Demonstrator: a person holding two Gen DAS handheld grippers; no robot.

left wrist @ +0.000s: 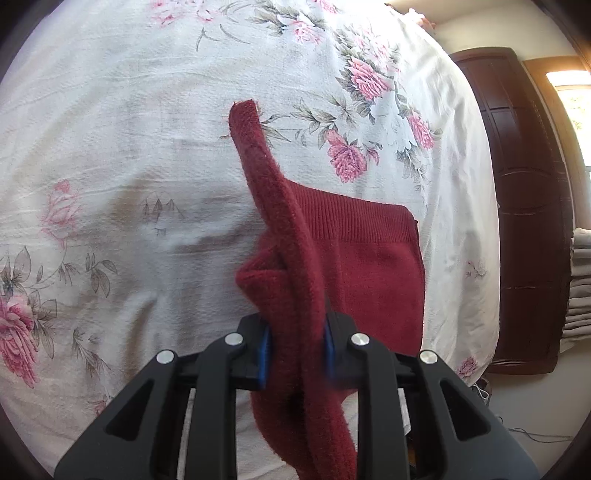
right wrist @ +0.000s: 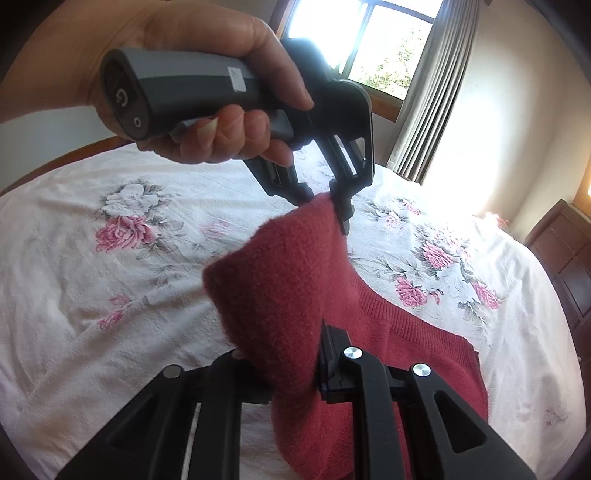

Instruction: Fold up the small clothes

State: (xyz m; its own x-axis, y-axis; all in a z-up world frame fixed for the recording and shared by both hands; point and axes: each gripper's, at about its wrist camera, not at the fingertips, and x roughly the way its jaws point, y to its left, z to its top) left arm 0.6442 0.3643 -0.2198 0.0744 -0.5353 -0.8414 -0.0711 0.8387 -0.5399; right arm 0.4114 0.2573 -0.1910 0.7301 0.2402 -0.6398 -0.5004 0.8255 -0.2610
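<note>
Between both grippers' fingers, red knit garment (right wrist: 295, 280)

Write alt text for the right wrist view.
Two tools pinch a lifted edge of a red garment above a floral bedspread: the right tool in the foreground, the left tool beyond it, held by a hand. The garment's ribbed part lies flat on the bed; a bright window is behind.

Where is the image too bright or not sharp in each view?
Left wrist view: the window at far right is blown out; the right blue pad by the red garment is smeared. Right wrist view: the window glares and washes out the bed beneath it; the hand is soft.
</note>
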